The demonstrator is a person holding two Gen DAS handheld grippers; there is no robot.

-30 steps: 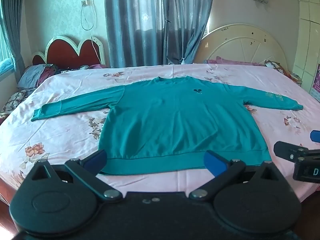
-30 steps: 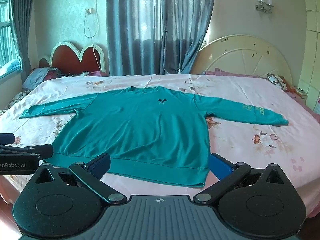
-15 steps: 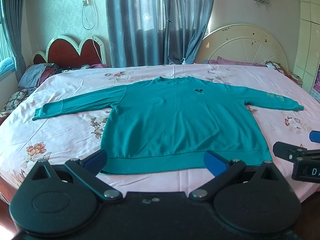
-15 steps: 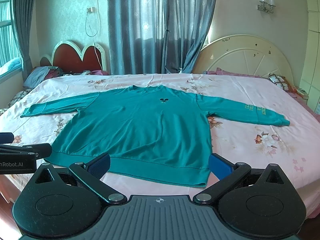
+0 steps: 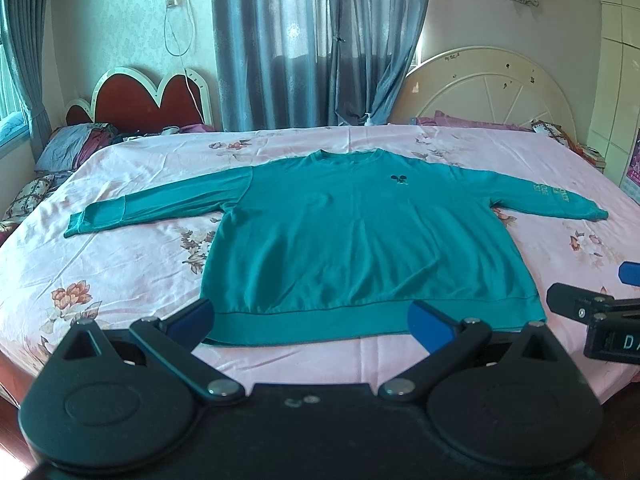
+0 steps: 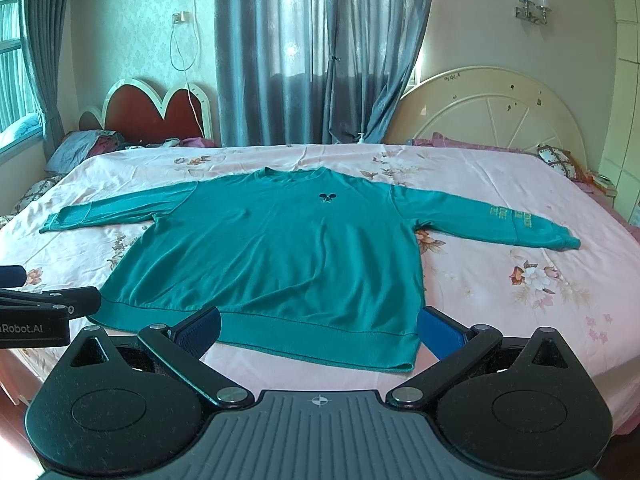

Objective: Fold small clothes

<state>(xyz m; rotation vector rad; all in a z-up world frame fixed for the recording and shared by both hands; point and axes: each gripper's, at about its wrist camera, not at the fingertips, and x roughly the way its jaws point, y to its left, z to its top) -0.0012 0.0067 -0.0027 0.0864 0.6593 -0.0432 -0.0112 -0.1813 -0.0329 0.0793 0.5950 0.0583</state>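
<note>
A teal long-sleeved sweatshirt (image 5: 360,240) (image 6: 288,248) lies flat and face up on the bed, both sleeves spread out sideways, hem toward me. My left gripper (image 5: 312,320) hangs open just short of the hem's left half, nothing between its blue pads. My right gripper (image 6: 320,330) is open too, in front of the hem's right half. Each gripper shows at the edge of the other's view: the right one (image 5: 600,304), the left one (image 6: 40,304).
The bed has a pink floral sheet (image 5: 120,264). Pillows and bedding (image 5: 76,144) pile at the far left, more cushions (image 6: 556,156) at the far right. Two headboards and grey curtains (image 6: 320,52) stand behind. The bed's near edge runs under my grippers.
Both grippers have drifted slightly, so the sweatshirt sits a touch differently in each view. Both stay open and the garment has not moved.
</note>
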